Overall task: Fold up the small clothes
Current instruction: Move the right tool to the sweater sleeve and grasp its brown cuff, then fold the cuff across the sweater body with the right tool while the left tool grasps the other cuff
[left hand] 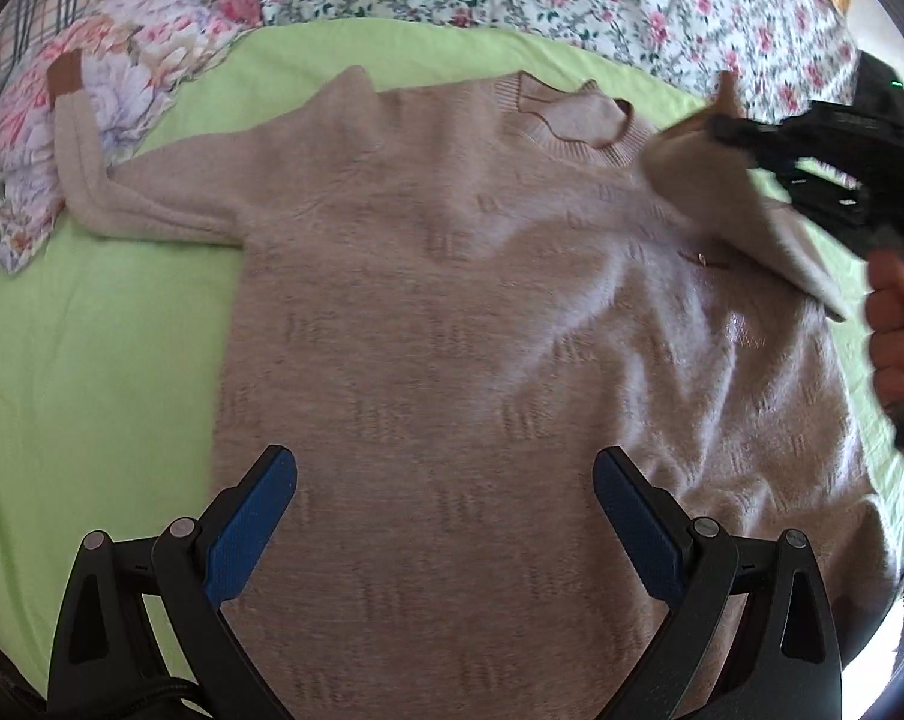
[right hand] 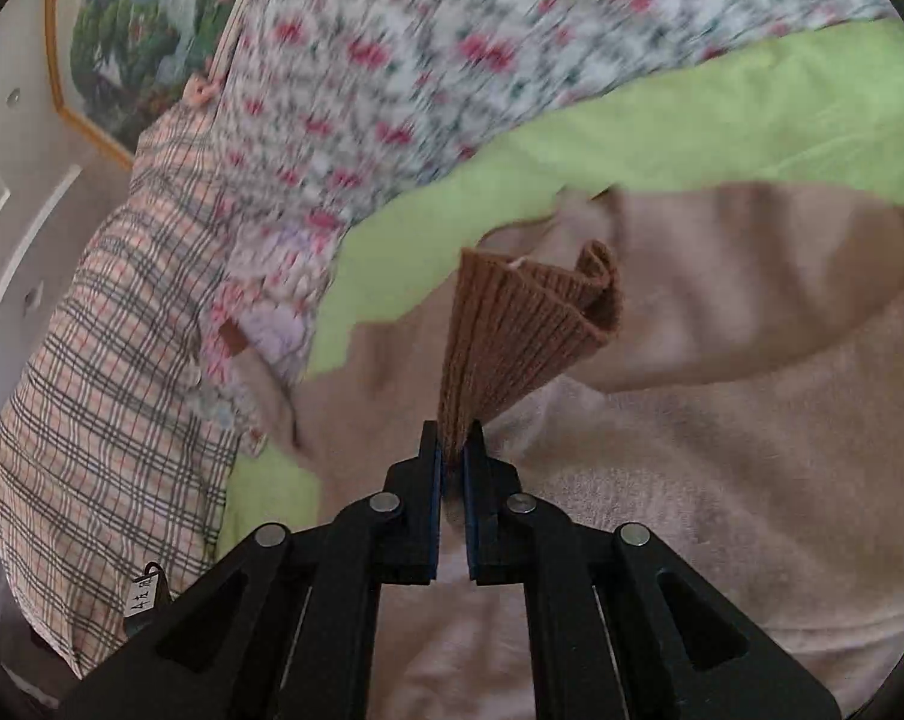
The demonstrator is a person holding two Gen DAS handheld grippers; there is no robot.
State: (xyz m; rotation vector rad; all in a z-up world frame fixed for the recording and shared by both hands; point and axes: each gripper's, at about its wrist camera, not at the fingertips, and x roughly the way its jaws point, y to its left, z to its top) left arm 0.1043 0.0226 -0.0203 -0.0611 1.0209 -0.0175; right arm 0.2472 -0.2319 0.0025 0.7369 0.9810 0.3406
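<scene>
Far sleeve (left hand: 80, 174) trailed off left onto floral pillow (left hand: 152, 30) | left gripper (left hand: 446, 516) hung wide open, empty, over sweater (left hand: 481, 330) spread on green sheet (left hand: 92, 330) | right gripper (right hand: 453, 450) was clamped on brown ribbed cuff (right hand: 523, 324), nearer arm, sleeve lying across the chest.

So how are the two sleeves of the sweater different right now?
The left sleeve lies flat, stretched out to the side, with its brown cuff on the flowery bedding. The right sleeve is lifted and folded over the sweater's body, its cuff pinched in the right tool. Both are fuzzy beige with brown cuffs.
</scene>
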